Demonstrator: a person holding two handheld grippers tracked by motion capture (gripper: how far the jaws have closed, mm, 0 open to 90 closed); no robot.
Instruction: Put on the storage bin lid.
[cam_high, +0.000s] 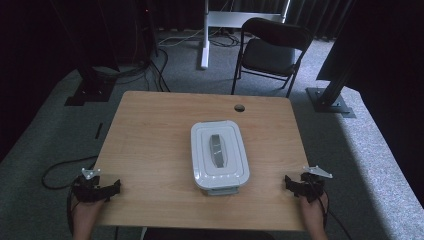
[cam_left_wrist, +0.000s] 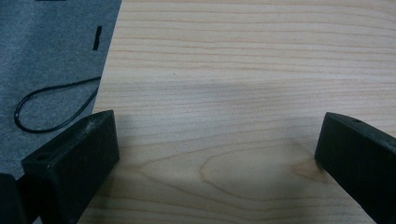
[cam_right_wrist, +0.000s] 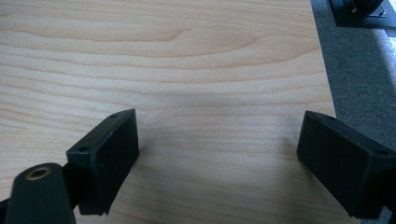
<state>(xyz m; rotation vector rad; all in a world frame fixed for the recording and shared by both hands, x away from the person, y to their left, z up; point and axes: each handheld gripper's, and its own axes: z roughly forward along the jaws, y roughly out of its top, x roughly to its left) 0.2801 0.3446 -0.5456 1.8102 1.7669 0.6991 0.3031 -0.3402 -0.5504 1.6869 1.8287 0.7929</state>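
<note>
White rectangular plastic lidded container (cam_high: 219, 155) with a grey lid handle (cam_high: 217, 150) sits mid-table; we judge it stiff, light, slippery. Left gripper (cam_high: 106, 190) and right gripper (cam_high: 295, 184) flank it, jaws apart, empty; we'd pinch that handle.

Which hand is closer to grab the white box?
Probably the right. The box sits slightly right of the table's middle, so the right tool has the shorter reach; the left tool is farther off. Both tools are open and hold nothing, at the table's near corners.
</note>
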